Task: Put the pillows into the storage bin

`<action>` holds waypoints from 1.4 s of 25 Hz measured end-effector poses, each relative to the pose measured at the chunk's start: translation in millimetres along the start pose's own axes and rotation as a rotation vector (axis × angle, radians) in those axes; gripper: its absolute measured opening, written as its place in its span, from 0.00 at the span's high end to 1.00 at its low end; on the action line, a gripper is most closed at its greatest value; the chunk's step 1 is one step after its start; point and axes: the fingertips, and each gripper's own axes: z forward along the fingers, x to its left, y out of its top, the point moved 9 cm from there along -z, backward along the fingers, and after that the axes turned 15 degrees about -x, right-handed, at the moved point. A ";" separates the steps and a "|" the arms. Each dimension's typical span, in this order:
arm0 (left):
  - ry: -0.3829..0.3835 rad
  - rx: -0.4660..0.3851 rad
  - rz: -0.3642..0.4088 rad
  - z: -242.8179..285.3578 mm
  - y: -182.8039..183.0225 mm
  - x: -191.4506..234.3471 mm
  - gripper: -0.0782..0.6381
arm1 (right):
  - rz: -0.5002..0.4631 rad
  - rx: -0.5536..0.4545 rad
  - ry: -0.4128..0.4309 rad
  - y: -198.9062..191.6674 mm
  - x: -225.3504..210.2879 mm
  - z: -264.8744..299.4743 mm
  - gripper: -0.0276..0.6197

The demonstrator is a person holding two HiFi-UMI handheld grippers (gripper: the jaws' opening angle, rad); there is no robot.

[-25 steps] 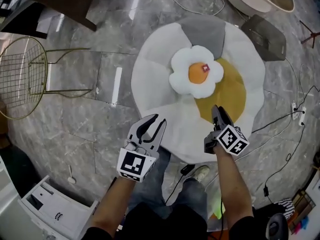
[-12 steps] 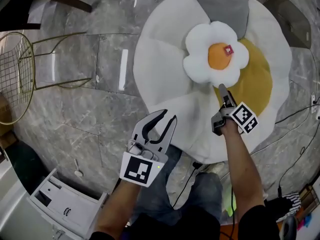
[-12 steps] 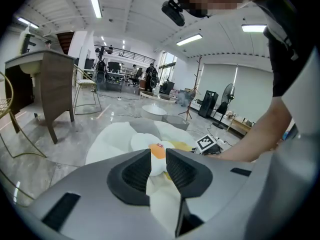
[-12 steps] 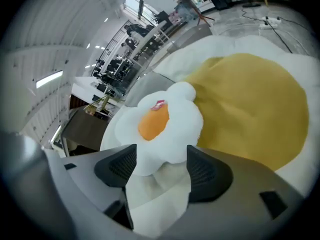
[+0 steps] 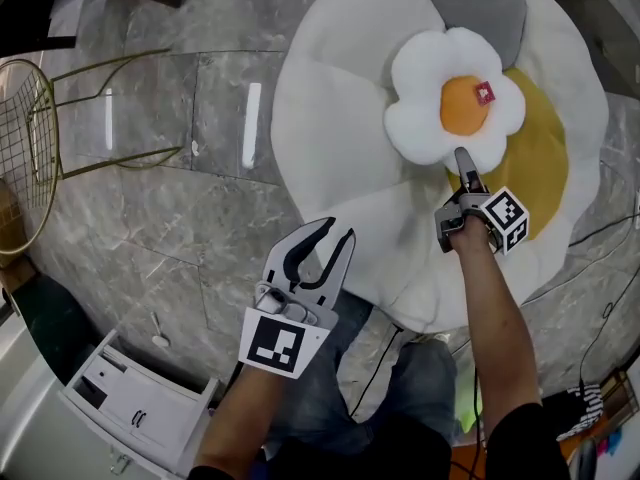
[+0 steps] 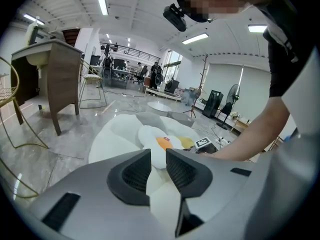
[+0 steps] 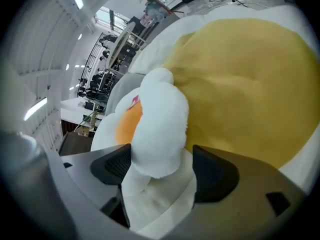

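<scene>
- Head view: the flower pillow [image 5: 440, 108] lay on the round cushion [image 5: 340, 118], toward its far right edge. The right tool [image 5: 466, 163] was at the pillow's near petal, so I judge this the pickup step. Bare floor [image 5: 180, 218] lay open to the left; no bin showed.
- Left gripper view: the left tool [image 6: 159, 159] was slightly parted and empty.
- Right gripper view: the right tool's jaws, just opened wide, straddled a petal unpinched. Next they needed to clench.

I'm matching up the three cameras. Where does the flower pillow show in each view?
Head view: the flower pillow is at the upper right, lying on the big round cushion.
Left gripper view: the pillow is small, just below the picture's centre.
Right gripper view: the pillow is large, left of centre, seen edge-on.
Shared landmark: the cushion's yellow patch, next to the pillow in all three.
</scene>
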 end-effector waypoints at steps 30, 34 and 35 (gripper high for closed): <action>-0.019 0.019 -0.033 -58.8 20.1 -110.1 0.75 | -0.114 0.047 0.286 61.0 47.9 -198.4 0.75; -0.027 -0.004 -0.018 -71.5 40.7 -139.9 0.75 | -0.212 0.019 0.325 91.8 56.3 -257.8 0.75; -0.032 -0.009 -0.010 -72.8 48.1 -149.6 0.75 | -0.236 0.015 0.340 102.1 59.2 -273.4 0.75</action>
